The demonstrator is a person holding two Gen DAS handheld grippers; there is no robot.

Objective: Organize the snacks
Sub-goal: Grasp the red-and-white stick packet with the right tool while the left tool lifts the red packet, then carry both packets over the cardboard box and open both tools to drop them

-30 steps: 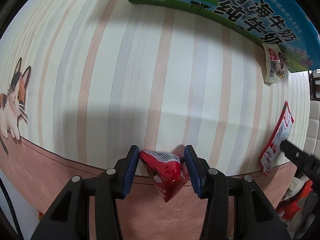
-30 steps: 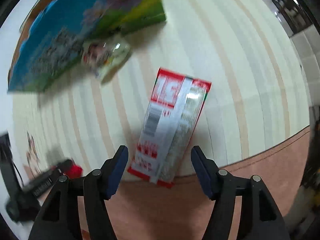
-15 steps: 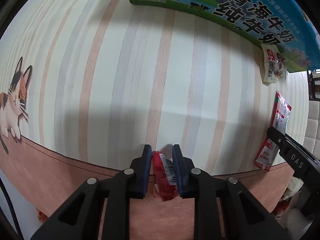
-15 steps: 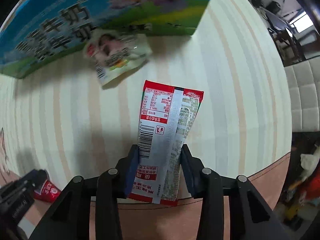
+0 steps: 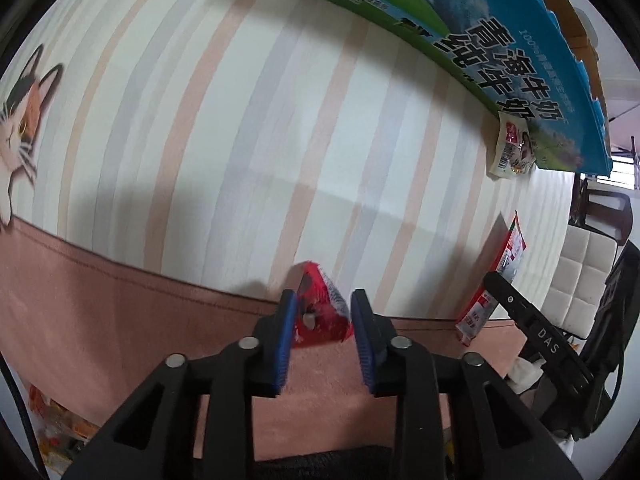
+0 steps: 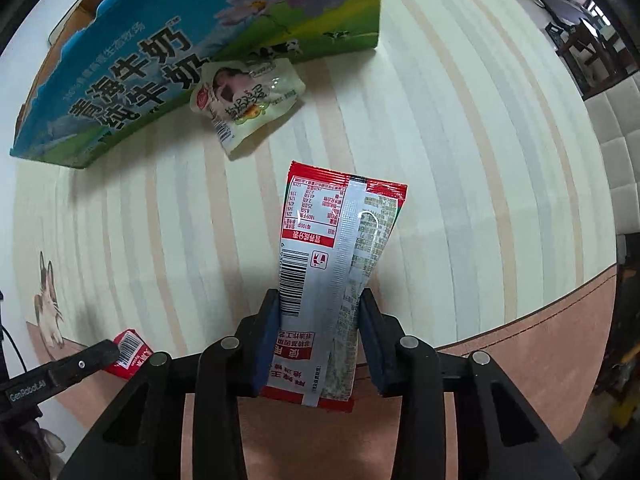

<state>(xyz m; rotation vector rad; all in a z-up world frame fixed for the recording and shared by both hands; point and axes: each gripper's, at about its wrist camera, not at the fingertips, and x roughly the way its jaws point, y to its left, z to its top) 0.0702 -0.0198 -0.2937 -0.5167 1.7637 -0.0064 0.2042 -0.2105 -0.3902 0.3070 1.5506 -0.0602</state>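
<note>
Your left gripper [image 5: 323,304] is clenched on a small red snack packet [image 5: 320,308], its blue pads pressing both sides, and the packet sits over the pink border of the tablecloth [image 5: 200,140], near the table's edge. Your right gripper [image 6: 318,308] is clamped on the lower part of a long red-and-silver snack pouch [image 6: 336,248]; its jaws have just been closing and the pouch is pinched between them, printed back and barcode facing up, its far end reaching out over the striped cloth. Beyond that pouch, a pale snack bag [image 6: 246,100] lies on the cloth with its far edge against a blue-and-green milk carton box [image 6: 168,48]. In the right view, your left gripper shows at the lower left with the red packet in it, well apart from the pouch.
</note>
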